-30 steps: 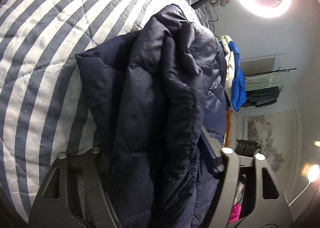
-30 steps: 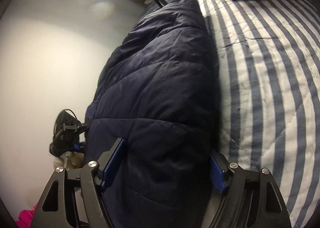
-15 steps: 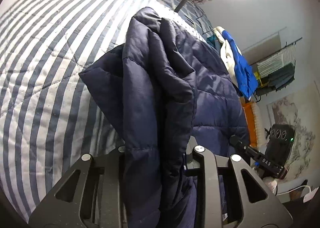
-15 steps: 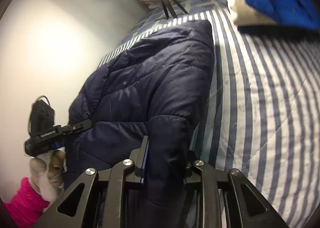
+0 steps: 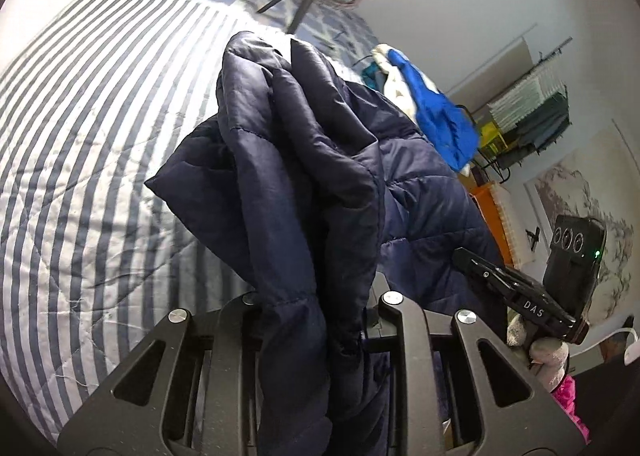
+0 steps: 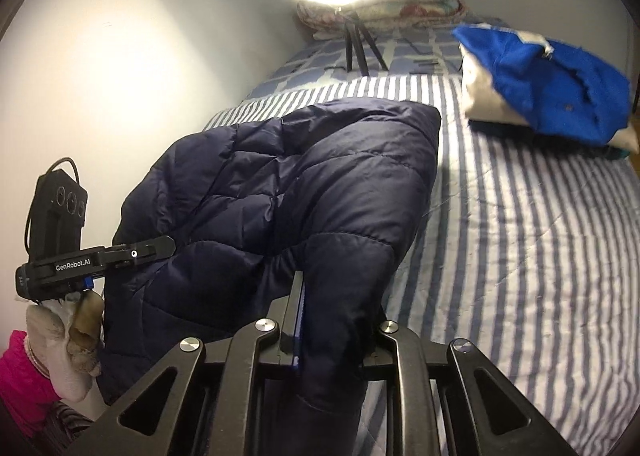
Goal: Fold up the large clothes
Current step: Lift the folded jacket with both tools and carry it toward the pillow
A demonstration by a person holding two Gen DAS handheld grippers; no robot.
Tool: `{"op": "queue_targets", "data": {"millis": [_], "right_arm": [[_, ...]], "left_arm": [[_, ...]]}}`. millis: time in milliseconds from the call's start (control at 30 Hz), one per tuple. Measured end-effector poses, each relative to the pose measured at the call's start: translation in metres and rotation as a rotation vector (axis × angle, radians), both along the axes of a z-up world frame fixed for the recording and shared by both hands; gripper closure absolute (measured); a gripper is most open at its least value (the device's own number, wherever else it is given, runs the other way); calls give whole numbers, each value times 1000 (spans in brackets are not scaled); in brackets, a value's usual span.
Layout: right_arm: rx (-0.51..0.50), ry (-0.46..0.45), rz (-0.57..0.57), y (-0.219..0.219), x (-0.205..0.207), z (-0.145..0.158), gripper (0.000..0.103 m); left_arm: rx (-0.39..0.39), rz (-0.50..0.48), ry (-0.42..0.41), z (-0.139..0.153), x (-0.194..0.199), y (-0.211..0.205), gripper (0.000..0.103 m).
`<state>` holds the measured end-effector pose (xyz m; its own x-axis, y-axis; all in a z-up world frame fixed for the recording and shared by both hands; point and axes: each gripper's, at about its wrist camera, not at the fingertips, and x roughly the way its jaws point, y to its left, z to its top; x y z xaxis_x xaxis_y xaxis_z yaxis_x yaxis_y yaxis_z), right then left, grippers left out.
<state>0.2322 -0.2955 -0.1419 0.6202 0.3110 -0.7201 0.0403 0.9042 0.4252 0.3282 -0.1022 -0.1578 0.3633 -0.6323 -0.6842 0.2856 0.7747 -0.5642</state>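
Jacket (image 5: pixel 304 192) lifted higher, both grippers clamped — blue pile (image 6: pixel 548 92) rightward

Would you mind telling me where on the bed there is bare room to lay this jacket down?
The striped quilt lies bare between the navy jacket and the blue-and-white clothes pile, and on toward the near edge. In the left wrist view, more bare stripes stretch left of the jacket. The head end is crowded: tripod, ring light and folded bedding.
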Motion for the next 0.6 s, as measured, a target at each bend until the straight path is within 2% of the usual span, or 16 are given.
{"op": "queue_targets", "data": {"millis": [300, 600], "right_arm": [[-88, -69, -56, -25, -29, 37, 87], [-172, -152, -113, -79, -36, 67, 87]], "left_arm": [[-26, -69, -96, 36, -8, -36, 81], [-47, -142, -193, 70, 17, -101, 81]]}}
